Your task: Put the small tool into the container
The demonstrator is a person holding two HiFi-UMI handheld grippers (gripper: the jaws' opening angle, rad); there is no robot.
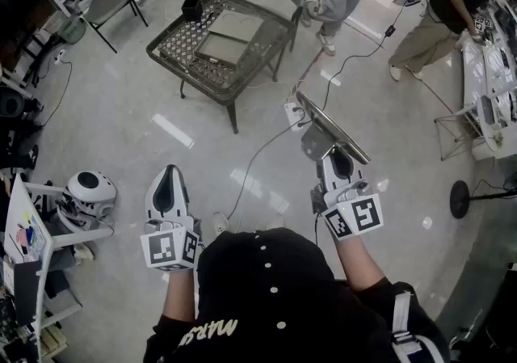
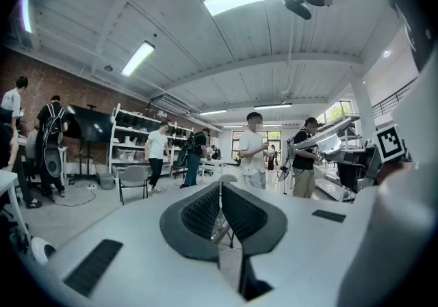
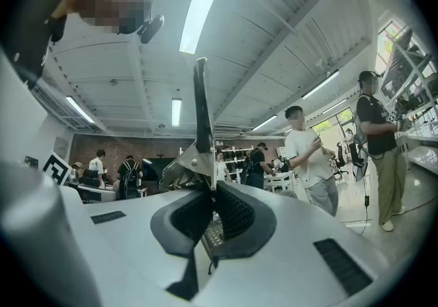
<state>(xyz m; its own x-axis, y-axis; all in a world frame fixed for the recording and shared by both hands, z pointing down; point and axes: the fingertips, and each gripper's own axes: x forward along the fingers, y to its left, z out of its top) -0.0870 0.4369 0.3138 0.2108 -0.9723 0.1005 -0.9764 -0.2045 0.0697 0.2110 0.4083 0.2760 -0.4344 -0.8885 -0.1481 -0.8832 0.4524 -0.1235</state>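
Because the right gripper (image 1: 340,158) pinches the small tool (image 1: 331,128) only at its near end, with the jaws pressed tight on a thin metal shank, the long blade beyond them is free to lever. A bump or a quick swing could twist it in the ribbed pads, or let it slip to the hard floor. The left gripper (image 1: 169,171) is pressed together on nothing, so it gives no support.

A white cable (image 1: 257,158) snakes across the floor to a power strip (image 1: 292,114) just ahead of the person, and it looks like a tripping risk on the walk over. Farther off to the left, the black container (image 1: 192,8) sits on a corner of the wicker table (image 1: 173,52), well apart from the tool. Its mouth looks small, so a wide blade brought in flat might catch the rim or tip the light box over.

The tool is dull grey sheet metal — flat, thin-edged, riveted at the neck. The gripper shells are smooth white plastic with dark textured pads. The floor is glossy pale stone and throws back the lights. The table top is an open weave and carries a flat grey tray (image 1: 218,48). The container is a plain matte cube, open at the top.
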